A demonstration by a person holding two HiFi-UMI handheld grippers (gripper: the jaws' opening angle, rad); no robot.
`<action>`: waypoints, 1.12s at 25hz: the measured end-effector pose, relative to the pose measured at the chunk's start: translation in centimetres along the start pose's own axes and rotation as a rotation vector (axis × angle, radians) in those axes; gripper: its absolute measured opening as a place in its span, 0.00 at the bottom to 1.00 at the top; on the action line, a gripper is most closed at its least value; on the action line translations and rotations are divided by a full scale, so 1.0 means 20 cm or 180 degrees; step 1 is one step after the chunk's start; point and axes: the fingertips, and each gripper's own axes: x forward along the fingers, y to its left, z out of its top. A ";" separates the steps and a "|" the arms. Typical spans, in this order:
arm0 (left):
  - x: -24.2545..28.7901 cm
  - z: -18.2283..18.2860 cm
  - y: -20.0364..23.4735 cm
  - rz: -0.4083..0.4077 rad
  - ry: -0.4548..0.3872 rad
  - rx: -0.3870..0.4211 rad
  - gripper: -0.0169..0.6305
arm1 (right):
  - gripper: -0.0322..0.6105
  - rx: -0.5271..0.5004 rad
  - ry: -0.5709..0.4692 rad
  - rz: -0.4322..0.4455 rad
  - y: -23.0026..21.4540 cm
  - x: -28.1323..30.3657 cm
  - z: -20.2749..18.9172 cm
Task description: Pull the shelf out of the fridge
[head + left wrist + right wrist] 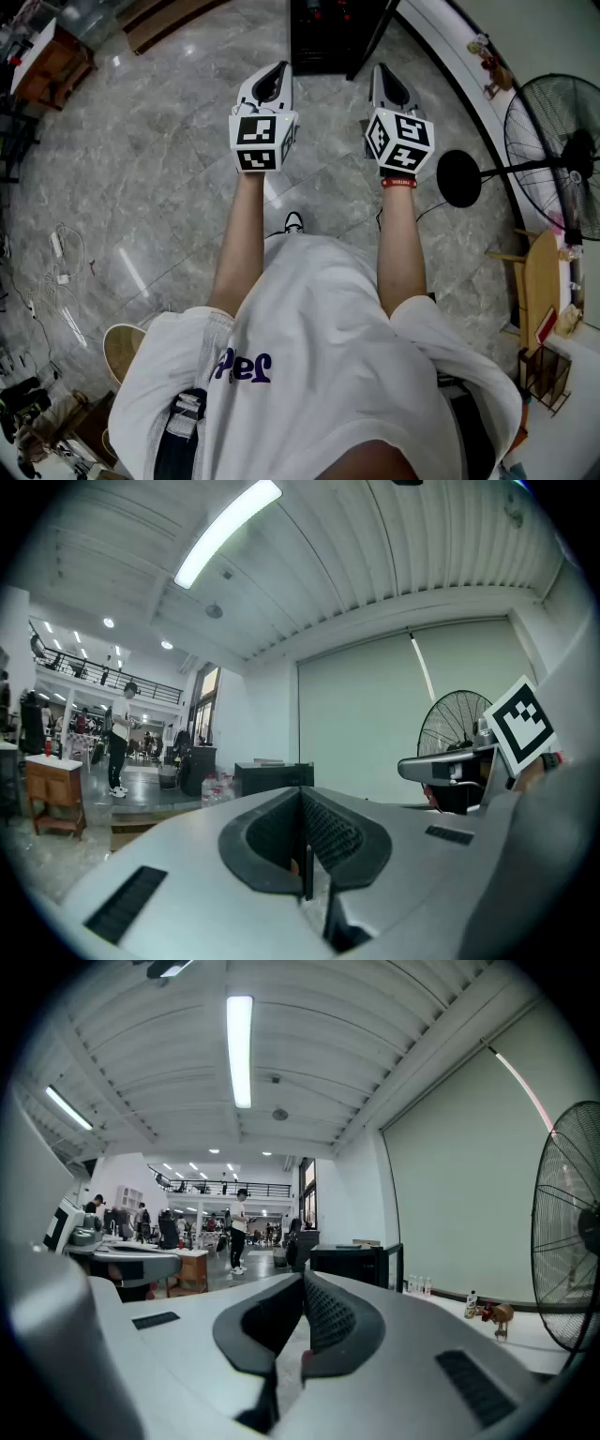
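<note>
A small black fridge (pixel 323 33) stands on the grey stone floor ahead of me, with its door (pixel 373 37) swung open to the right. It also shows as a dark box in the left gripper view (pixel 272 776) and in the right gripper view (pixel 356 1262). No shelf can be made out inside it. My left gripper (pixel 274 71) and right gripper (pixel 385 75) are held level side by side, well short of the fridge. Both are shut with nothing between the jaws: the left gripper's (pixel 302 794) pads meet, and so do those of the right gripper (pixel 303 1281).
A standing fan (pixel 562 150) with a round black base (pixel 458 178) is at the right, next to a wooden chair (pixel 540 291). A wooden table (pixel 52 56) sits far left. Cables (pixel 56 253) lie on the floor at left. A person (pixel 120 738) stands far off.
</note>
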 end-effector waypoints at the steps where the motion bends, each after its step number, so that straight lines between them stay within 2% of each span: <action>1: 0.01 -0.01 0.03 -0.0008 0.0016 0.0002 0.05 | 0.07 0.0010 0.0013 0.0005 0.02 0.03 -0.01; 8: 0.12 -0.07 0.14 -0.0073 0.0064 -0.0097 0.05 | 0.07 0.0020 0.0105 0.0079 0.09 0.17 -0.08; 13: 0.24 -0.12 0.10 -0.0196 0.0133 -0.0156 0.05 | 0.07 0.0140 0.0101 0.0131 0.02 0.25 -0.11; 17: 0.36 -0.13 0.10 -0.0140 0.0158 -0.0145 0.05 | 0.08 0.0235 0.0081 0.0229 -0.04 0.37 -0.13; 28: 1.05 -0.15 0.07 0.0016 0.0214 -0.0093 0.05 | 0.09 0.0344 0.0081 0.0580 -0.42 0.97 -0.11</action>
